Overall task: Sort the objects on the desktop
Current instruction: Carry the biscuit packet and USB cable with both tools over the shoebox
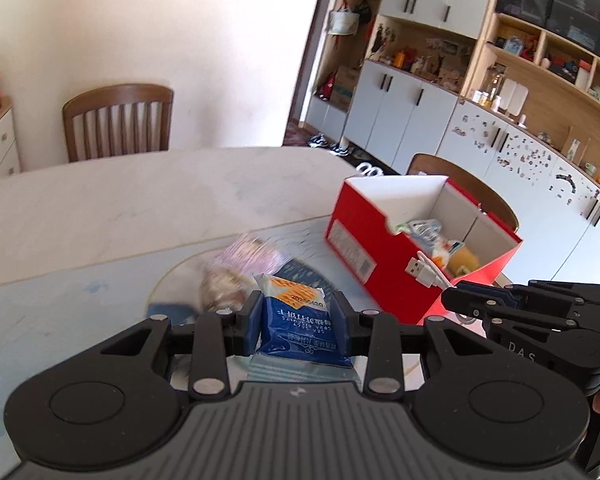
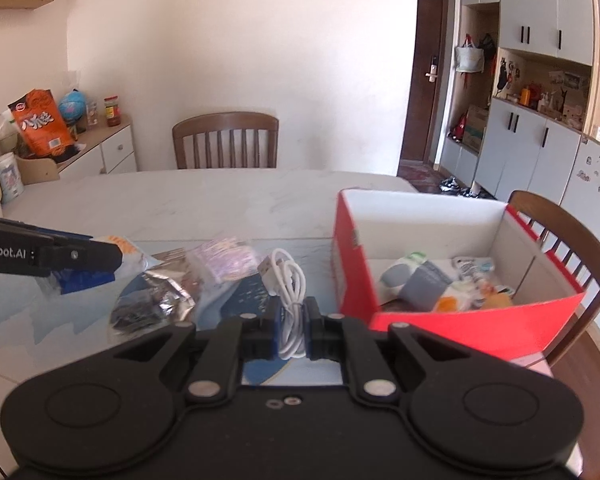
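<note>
My left gripper (image 1: 296, 320) is shut on a blue snack packet (image 1: 296, 324) with an orange label, held above the table. It also shows at the left of the right wrist view (image 2: 100, 262). My right gripper (image 2: 294, 328) is shut on a coiled white USB cable (image 2: 288, 284), left of the red box (image 2: 460, 320). The cable's plug (image 1: 420, 270) shows in the left wrist view by the box's near wall. The open red box (image 1: 364, 248) holds several small packets. A pink packet (image 2: 228, 260) and a silver foil packet (image 2: 156, 300) lie on the table.
The white marble table (image 2: 180, 204) has a glass-topped near part. Wooden chairs stand at the far side (image 2: 226, 140) and at the right behind the box (image 2: 572, 248). A side cabinet with bags and jars (image 2: 60, 140) is at the left. Wall cupboards (image 1: 480, 120) line the right.
</note>
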### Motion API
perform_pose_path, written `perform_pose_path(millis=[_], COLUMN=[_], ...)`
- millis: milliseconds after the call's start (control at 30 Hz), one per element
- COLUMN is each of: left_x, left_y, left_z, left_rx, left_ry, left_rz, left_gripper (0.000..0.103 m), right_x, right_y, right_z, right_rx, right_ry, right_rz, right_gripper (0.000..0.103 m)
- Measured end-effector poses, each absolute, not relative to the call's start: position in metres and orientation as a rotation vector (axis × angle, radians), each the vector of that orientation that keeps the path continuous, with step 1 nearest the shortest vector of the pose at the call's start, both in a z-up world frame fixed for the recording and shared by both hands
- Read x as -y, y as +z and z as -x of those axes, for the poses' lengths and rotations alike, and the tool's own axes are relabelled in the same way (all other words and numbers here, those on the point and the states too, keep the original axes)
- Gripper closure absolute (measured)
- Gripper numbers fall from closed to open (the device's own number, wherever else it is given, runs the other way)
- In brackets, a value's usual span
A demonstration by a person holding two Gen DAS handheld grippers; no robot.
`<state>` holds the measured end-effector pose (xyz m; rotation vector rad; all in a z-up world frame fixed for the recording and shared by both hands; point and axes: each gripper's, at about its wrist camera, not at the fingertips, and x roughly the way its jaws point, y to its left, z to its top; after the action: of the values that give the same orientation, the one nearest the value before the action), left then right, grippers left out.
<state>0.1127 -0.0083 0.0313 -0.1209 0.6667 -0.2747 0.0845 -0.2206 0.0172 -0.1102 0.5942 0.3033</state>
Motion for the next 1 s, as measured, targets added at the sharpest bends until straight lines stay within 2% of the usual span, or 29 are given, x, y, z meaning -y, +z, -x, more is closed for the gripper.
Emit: perform_pose_path(millis=[1000], left_x=[0.156], left_y=[0.047], left_z=[-0.197], left_rx=[-0.613], left_ry=[-0.365], left_rz=[0.055], left_gripper=[0.068], right_x=[0.338], right_y=[0.021], right_z=[-0.165], right_rx=[-0.561], right_ry=[0.276], right_rz=[0.109], right_gripper=[0.094])
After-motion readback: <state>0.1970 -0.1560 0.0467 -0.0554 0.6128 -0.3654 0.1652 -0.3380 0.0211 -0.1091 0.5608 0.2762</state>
